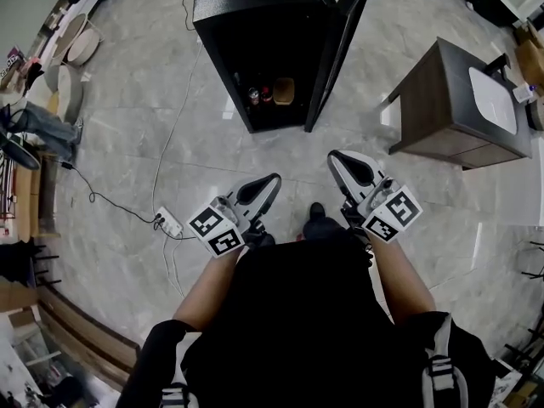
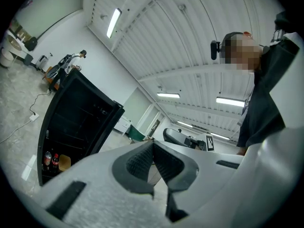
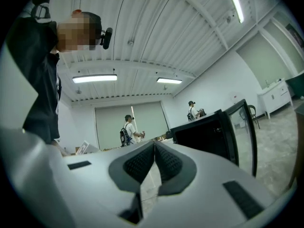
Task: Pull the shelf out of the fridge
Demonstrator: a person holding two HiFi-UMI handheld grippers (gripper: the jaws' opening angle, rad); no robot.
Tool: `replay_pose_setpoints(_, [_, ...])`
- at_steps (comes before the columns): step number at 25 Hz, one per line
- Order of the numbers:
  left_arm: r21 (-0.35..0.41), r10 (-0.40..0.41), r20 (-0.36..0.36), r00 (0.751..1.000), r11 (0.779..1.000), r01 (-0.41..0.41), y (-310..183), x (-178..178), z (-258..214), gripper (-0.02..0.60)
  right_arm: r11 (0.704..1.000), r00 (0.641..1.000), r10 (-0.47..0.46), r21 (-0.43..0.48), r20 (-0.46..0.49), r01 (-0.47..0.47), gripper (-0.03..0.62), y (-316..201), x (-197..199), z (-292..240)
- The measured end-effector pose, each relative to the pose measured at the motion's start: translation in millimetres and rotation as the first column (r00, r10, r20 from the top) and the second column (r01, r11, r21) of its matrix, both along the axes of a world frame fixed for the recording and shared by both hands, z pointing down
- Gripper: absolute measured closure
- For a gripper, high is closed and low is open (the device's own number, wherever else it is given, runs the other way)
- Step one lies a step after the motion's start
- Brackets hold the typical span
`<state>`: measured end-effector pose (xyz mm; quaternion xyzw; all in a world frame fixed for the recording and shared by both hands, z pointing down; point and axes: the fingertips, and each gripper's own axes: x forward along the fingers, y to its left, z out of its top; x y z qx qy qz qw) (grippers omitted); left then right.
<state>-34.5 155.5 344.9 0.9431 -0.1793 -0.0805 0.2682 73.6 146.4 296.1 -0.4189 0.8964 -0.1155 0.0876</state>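
- Sitting inside the black fridge (image 1: 246, 24), the shelf (image 2: 68, 127) shows only as faint level lines in the dark interior, untouched and well apart from both tools
- Fridge door (image 1: 340, 49) stands open, edge-on at the right of the opening; bottles (image 1: 259, 94) and a yellowish tub (image 1: 284, 90) sit on the fridge bottom, below the shelf
- Left hand-held gripper (image 1: 272, 181): jaws together, nothing between them; right hand-held gripper (image 1: 337, 158): the same; both are in front of the person's body, pointing toward the fridge
- Risk: jaws that arrive pressed together would only shove the shelf's front edge back, so they need parting before contact
- Risk: the door lies close to the right tool's line in; a knock could swing it across the opening and block the shelf's way out
- Risk: a pull on one side only may skew the shelf and jam it in its supports
- Risk: a front edge let dip could come down on the bottles; cannot tell whether anything rests on the shelf itself
- Risk: power strip (image 1: 170, 222) and its cable lie on the floor just beside the person's left, a likely snag when stepping back with the shelf
- Dark interior makes the grip point hard to judge
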Motion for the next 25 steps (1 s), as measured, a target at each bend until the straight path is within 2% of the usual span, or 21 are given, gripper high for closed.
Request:
replay_pose_setpoints(3, [0.015,-0.023,0.017,1.000,1.000,0.023,-13,19,-8,0.568,0.995,0.996,-0.085,0.055,-0.002,0.085,0.568,-12,11,-10])
replay_pose_setpoints(6, [0.028,-0.066,0.024,0.998,0.997,0.065,-30,33,-14,0.568,0.973,0.981,-0.194,0.119,-0.025,0.195,0.568,-20,18,-20])
replay_pose_setpoints(10, [0.028,-0.135,0.030,0.990,0.991,0.134,-52,44,-13,0.568,0.954,0.962,-0.271,0.128,-0.028,0.272,0.568,-39,34,-20])
replay_pose_setpoints(14, [0.036,-0.220,0.031,0.975,0.975,0.219,-75,48,-12,0.568,0.940,0.947,-0.321,0.123,-0.003,0.318,0.568,-60,47,-15])
replay_pose_setpoints(18, [0.032,-0.324,0.041,0.945,0.946,0.323,-103,32,-12,0.568,0.932,0.937,-0.348,0.117,0.030,0.342,0.568,-82,56,-12])
replay_pose_setpoints(25, [0.030,-0.387,0.053,0.921,0.922,0.386,-131,18,-8,0.568,0.926,0.924,-0.377,0.060,0.064,0.374,0.568,-102,46,9])
